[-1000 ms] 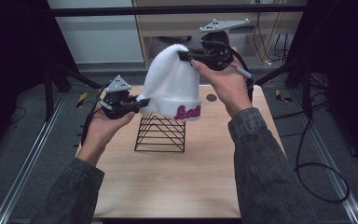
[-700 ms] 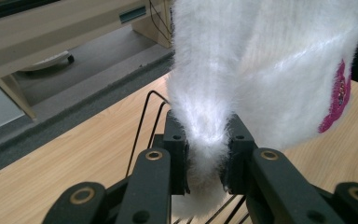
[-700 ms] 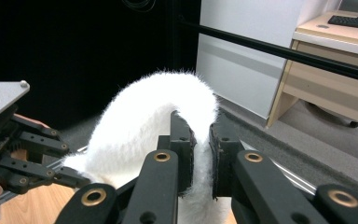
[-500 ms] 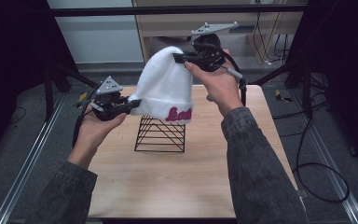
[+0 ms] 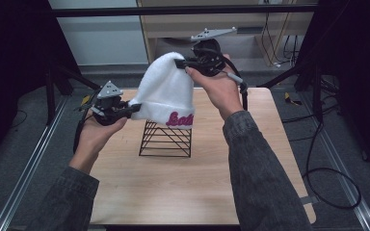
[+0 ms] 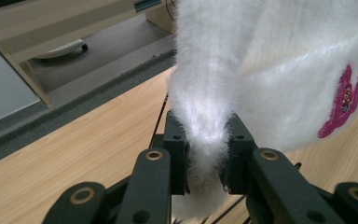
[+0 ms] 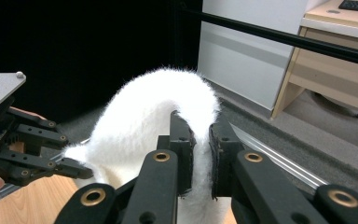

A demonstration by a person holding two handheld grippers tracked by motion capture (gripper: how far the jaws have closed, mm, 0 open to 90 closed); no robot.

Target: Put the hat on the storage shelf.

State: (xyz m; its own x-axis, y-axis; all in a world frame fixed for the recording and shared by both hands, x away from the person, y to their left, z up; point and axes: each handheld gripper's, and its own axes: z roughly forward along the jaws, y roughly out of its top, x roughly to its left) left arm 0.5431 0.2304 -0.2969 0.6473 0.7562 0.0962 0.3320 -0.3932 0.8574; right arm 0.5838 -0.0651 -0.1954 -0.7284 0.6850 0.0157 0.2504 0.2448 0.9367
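A fluffy white beanie (image 5: 166,91) with pink lettering on its cuff hangs in the air above a black wire rack (image 5: 166,138) on the wooden table (image 5: 183,187). My left gripper (image 5: 134,107) is shut on the beanie's lower left edge; in the left gripper view the fur (image 6: 209,135) is pinched between the jaws (image 6: 206,161). My right gripper (image 5: 179,62) is shut on the beanie's top, held high at the far side; in the right gripper view the white fur (image 7: 158,116) runs between its jaws (image 7: 200,154). There the left gripper (image 7: 81,171) shows at the left.
The wire rack stands in the middle of the table, under the beanie's cuff. Metal rails (image 5: 29,163) run along both sides of the table. A desk (image 5: 250,24) and cables (image 5: 318,159) lie beyond and to the right.
Both hands have carried the beanie leftward across the high view. The right gripper has come slightly left and lower, and the cuff now hangs over the rack's left part.
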